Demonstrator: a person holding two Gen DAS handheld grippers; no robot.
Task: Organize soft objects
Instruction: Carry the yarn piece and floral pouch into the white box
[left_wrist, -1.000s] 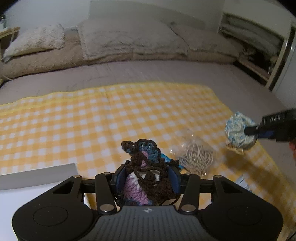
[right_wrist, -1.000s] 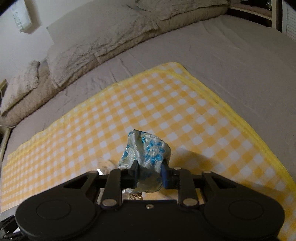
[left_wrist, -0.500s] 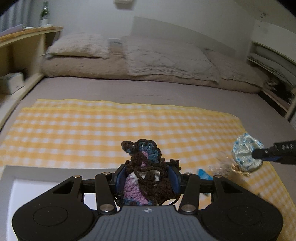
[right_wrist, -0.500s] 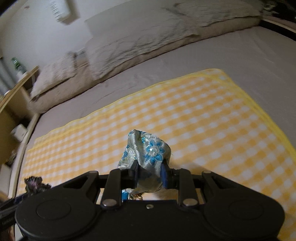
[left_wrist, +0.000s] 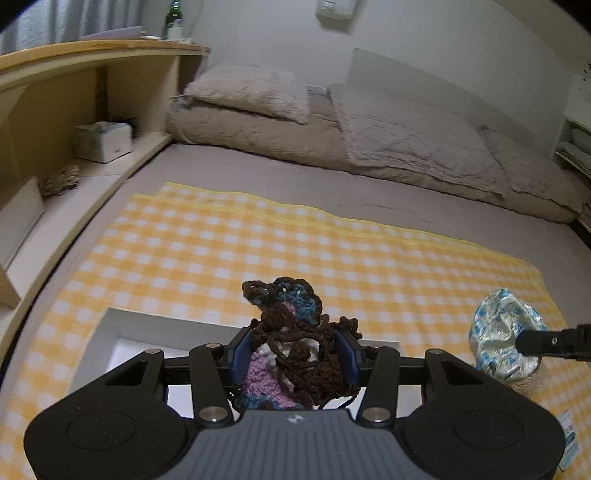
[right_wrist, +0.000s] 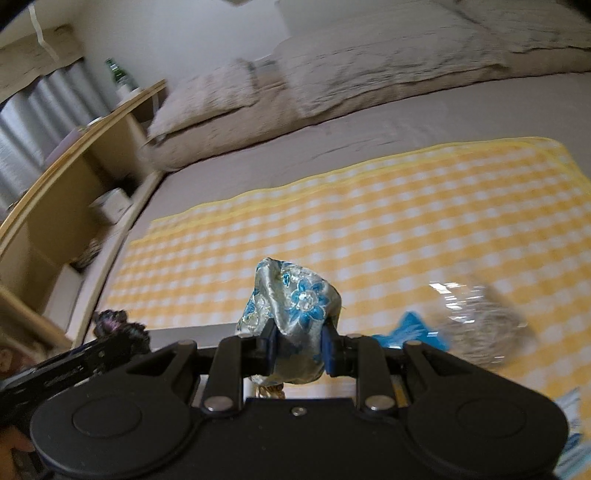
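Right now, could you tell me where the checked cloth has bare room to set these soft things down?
The checked cloth is bare from its far yellow edge to the white box. It is crowded at the near right: clear bag of cord, blue packet.

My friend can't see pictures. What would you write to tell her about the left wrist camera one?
The left gripper holds a brown, purple and blue crochet piece above a white box on a yellow checked cloth spread over a bed. At right, another gripper grips a silvery blue pouch.
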